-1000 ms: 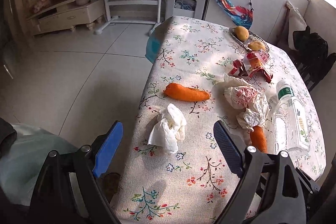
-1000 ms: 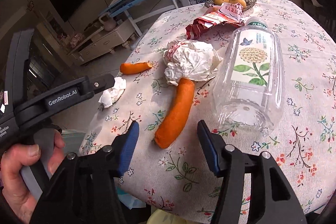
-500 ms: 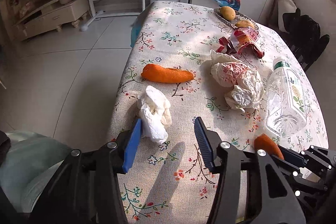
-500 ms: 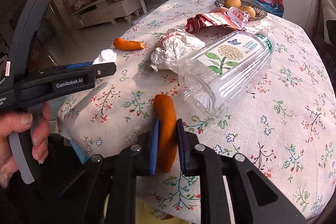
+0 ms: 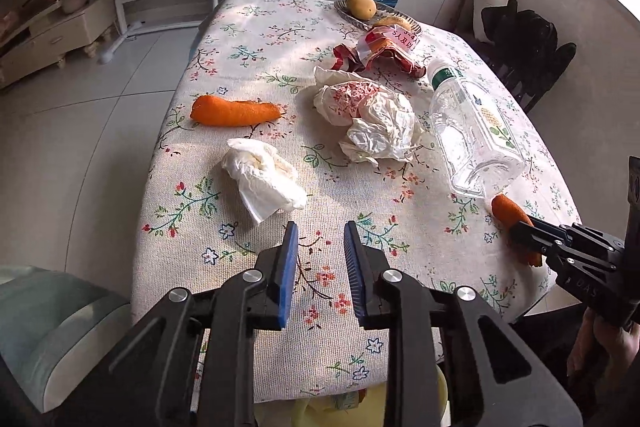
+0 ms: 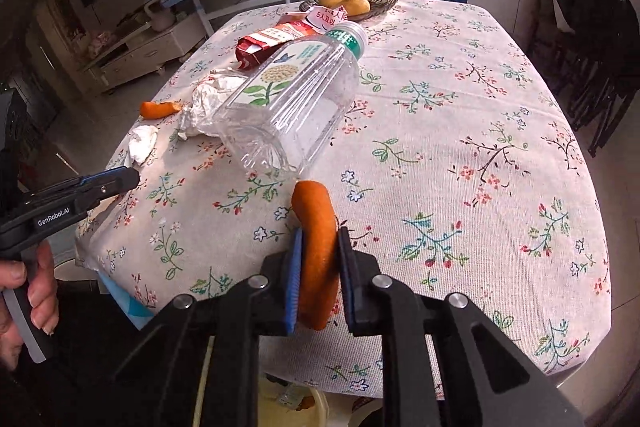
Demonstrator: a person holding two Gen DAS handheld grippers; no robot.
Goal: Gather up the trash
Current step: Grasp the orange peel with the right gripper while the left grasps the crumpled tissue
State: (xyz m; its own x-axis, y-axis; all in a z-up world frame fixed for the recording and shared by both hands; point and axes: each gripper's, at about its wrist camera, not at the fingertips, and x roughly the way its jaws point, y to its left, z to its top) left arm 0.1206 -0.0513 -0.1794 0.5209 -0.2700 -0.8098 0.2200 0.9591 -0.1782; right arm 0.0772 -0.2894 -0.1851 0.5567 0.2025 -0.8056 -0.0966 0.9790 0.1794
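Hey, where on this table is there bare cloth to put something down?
The floral tablecloth is bare right of the plastic bottle. The far-left corner before the fruit basket is bare too. It is crowded around the crumpled paper, snack wrapper and tissue.

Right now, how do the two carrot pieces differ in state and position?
The near carrot piece is clamped in the right gripper at the table's near edge; the far carrot piece lies loose on the tablecloth by the left edge, touched by nothing. The near one points away from the camera, beside the plastic bottle; the far one lies crosswise, beyond the white tissue. Both are orange.
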